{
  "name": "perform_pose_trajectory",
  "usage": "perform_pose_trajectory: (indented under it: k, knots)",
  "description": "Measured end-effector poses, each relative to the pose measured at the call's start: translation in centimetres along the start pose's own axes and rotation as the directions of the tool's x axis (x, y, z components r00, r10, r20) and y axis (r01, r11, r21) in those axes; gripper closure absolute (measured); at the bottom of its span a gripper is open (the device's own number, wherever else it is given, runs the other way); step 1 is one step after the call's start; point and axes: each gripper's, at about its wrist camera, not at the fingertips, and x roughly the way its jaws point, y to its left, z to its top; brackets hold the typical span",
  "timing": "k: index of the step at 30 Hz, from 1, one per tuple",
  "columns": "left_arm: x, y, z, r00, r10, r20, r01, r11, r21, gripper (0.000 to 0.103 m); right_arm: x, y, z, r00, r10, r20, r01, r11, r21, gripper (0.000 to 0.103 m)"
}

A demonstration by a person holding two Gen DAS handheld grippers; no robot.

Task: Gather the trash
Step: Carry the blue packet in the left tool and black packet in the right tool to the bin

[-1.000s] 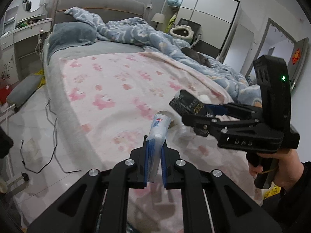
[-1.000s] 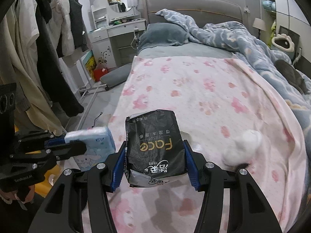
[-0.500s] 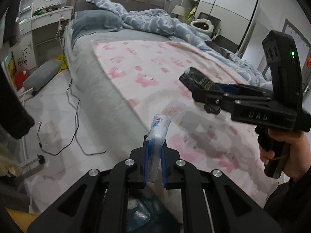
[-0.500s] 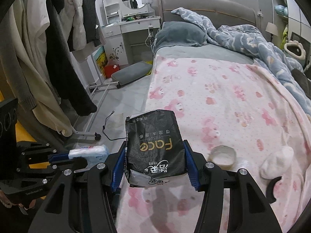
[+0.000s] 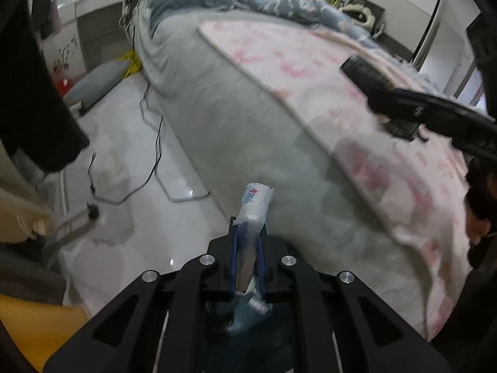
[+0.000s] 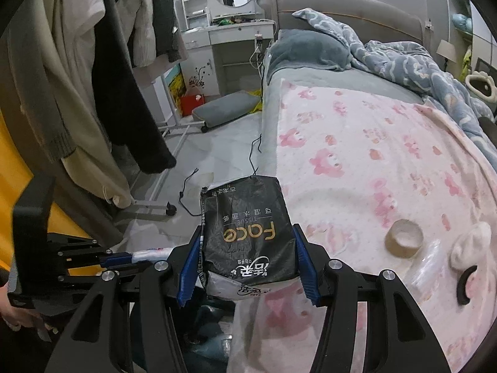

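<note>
My left gripper point(image 5: 247, 248) is shut on a small white and blue tissue packet point(image 5: 253, 208), held over the floor beside the bed; it also shows at the left of the right wrist view point(image 6: 136, 256). My right gripper point(image 6: 247, 259) is shut on a black "Face" tissue pack point(image 6: 248, 227) at the bed's edge; it shows at the right of the left wrist view point(image 5: 366, 74). On the pink blanket point(image 6: 372, 143) lie a tape roll core point(image 6: 403, 237), a white sock point(image 6: 469, 242) and a clear wrapper point(image 6: 431, 267). A blue-lined bin point(image 6: 214, 323) sits below both grippers.
The bed's grey side point(image 5: 236, 124) is to the right of my left gripper. Cables point(image 5: 155, 155) trail on the white floor. A clothes rack with hanging coats point(image 6: 102, 77) stands at left. A grey cushion point(image 6: 223, 110) and a vanity desk point(image 6: 230, 37) are farther back.
Both grippers have swung left, away from the bed's middle toward its edge and the floor. The left gripper now points down at the floor over the bin. Each keeps its hold.
</note>
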Motion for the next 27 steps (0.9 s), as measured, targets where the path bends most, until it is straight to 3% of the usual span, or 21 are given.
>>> perform_pose_trajectory:
  k: [11,23,24,26,27]
  knots:
    - [2.6,2.4,-4.7,0.988,0.004,-0.152,-0.01,0.999,-0.038,0.091,0.5,4.4,-3.4,0.998,0.017,-0.055,-0.017,1.0,-0.003,0.047]
    - [5.6,3.4,-8.9,0.958,-0.043,-0.284,0.009,0.993,-0.121,0.088,2.7,7.9,-5.7,0.991,0.015,-0.133,-0.019,0.999,-0.033,0.047]
    - [5.7,3.6,-9.2,0.955,-0.05,-0.293,0.013,0.991,-0.13,0.086,3.1,8.0,-5.8,0.99,0.014,-0.14,-0.02,0.999,-0.035,0.047]
    - [5.6,3.9,-9.6,0.955,-0.059,-0.29,0.017,0.989,-0.147,0.061,3.7,8.2,-5.9,0.988,0.012,-0.154,-0.019,0.999,-0.042,0.047]
    - [5.7,4.1,-9.6,0.955,-0.071,-0.289,0.026,0.987,-0.156,0.057,4.1,8.3,-5.9,0.987,0.01,-0.161,-0.017,0.999,-0.044,0.047]
